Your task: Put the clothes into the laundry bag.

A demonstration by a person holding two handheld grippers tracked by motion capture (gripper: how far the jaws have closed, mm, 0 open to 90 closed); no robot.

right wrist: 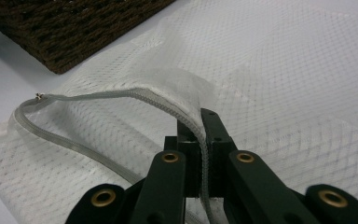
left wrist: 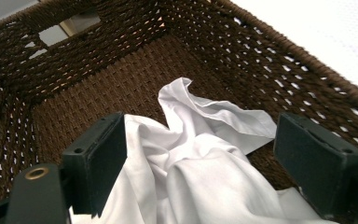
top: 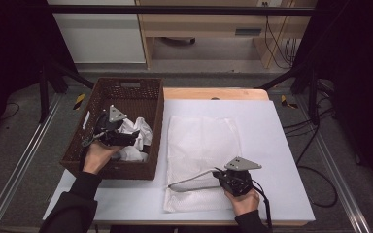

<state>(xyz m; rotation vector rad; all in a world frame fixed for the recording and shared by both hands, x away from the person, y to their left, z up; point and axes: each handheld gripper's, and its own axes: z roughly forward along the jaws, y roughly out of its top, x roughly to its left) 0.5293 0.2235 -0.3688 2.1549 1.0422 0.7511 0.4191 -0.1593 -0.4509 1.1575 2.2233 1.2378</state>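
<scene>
A white cloth [top: 137, 137] lies crumpled in the brown wicker basket [top: 108, 168] at the table's left. My left gripper [top: 108, 135] hovers inside the basket over it; in the left gripper view the cloth [left wrist: 200, 168] bulges between the wide-apart pads [left wrist: 103, 158] without being pressed, so the gripper [left wrist: 200, 163] is open. A white mesh laundry bag [top: 201, 141] lies flat on the table's middle. My right gripper [top: 217, 175] is shut on its zipper edge [right wrist: 163, 100] near the front and lifts it, so the mouth gapes. The jaws [right wrist: 200, 140] pinch the zipper tape.
The table top [top: 277, 145] is pale grey-blue with free room right of the bag. The basket's corner [right wrist: 65, 28] lies close to the bag's open end. Black frame rails and cables run along both sides of the table.
</scene>
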